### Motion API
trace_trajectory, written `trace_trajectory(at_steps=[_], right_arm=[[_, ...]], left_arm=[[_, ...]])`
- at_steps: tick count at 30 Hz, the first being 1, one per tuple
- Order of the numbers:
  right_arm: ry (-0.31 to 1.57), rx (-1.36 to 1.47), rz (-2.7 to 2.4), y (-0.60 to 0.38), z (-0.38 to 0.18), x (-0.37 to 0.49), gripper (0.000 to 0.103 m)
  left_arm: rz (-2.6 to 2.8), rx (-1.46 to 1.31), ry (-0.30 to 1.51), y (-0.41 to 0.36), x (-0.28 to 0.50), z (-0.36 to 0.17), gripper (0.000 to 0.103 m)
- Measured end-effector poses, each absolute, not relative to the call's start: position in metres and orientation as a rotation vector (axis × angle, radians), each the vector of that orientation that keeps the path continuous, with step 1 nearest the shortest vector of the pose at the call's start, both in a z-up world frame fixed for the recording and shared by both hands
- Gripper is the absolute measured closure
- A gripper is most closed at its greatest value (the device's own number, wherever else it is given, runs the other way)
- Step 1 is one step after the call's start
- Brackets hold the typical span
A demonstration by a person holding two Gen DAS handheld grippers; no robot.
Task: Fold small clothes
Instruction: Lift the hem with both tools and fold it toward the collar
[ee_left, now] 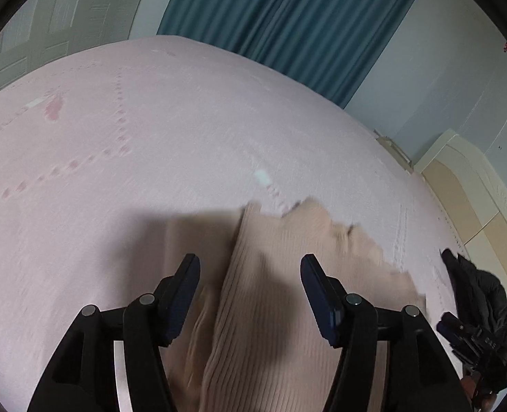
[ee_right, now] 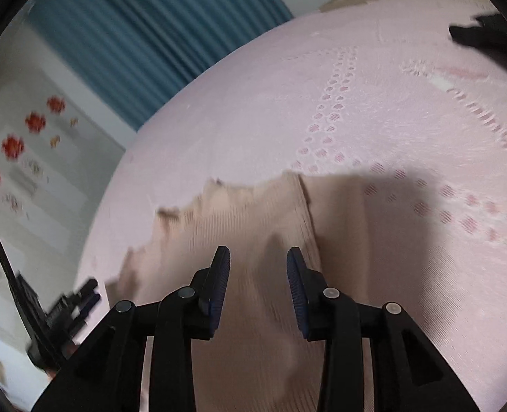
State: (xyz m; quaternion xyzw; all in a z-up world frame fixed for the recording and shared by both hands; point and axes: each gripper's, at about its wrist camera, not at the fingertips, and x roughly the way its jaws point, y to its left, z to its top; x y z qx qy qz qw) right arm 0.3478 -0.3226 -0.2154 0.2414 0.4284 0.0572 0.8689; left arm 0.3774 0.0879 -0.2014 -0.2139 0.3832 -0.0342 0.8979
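Observation:
A beige ribbed knit garment (ee_left: 270, 292) lies on the pink bedspread (ee_left: 150, 154), with one flap folded over and a scalloped far edge. My left gripper (ee_left: 250, 264) is open and empty above the garment, its fingers to either side of the fold edge. In the right wrist view the same garment (ee_right: 253, 226) lies under my right gripper (ee_right: 257, 255), which is open and empty just above the cloth. The other gripper (ee_left: 459, 329) shows at the right edge of the left wrist view, and also at the lower left of the right wrist view (ee_right: 81, 298).
The pink bedspread (ee_right: 356, 120) has rows of eyelet holes. A teal curtain (ee_left: 288, 10) hangs behind the bed. A cream cabinet (ee_left: 476, 189) stands to the right. A dark garment (ee_right: 487, 37) lies at the far right of the bed. A wall with red flower stickers (ee_right: 13, 144) is at left.

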Motion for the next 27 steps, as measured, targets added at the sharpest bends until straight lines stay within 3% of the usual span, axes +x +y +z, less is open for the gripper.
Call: trace_trajectory(at_steps=[5,7,12,17,25,27], right_arm=[[0.932,0.384,0.118,-0.326,-0.214,0.289,0.065],[0.969,0.383,0.118,-0.328,-0.221,0.272,0.060],[1.065,0.441,0.135,-0.336,-0.245,0.251,0.060],[1.133,0.531,0.169,-0.335,-0.272,0.262,0.059],[1.064,0.764,0.173,-0.356,-0.287,0.293,0.055],[1.049,0.816,0.159,-0.362,-0.289,0.301,0.060]], left_arm=[[-0.060,-0.486,0.829,0.097,0.319,-0.209,0.041],[-0.059,-0.502,0.855,0.098,0.299,-0.215,0.040],[-0.091,-0.597,0.926,0.098,0.254,-0.245,0.040],[-0.125,-0.667,0.922,0.099,0.260,-0.259,0.041],[-0.155,-0.847,0.890,0.117,0.304,-0.276,0.044],[-0.138,-0.833,0.894,0.114,0.315,-0.277,0.055]])
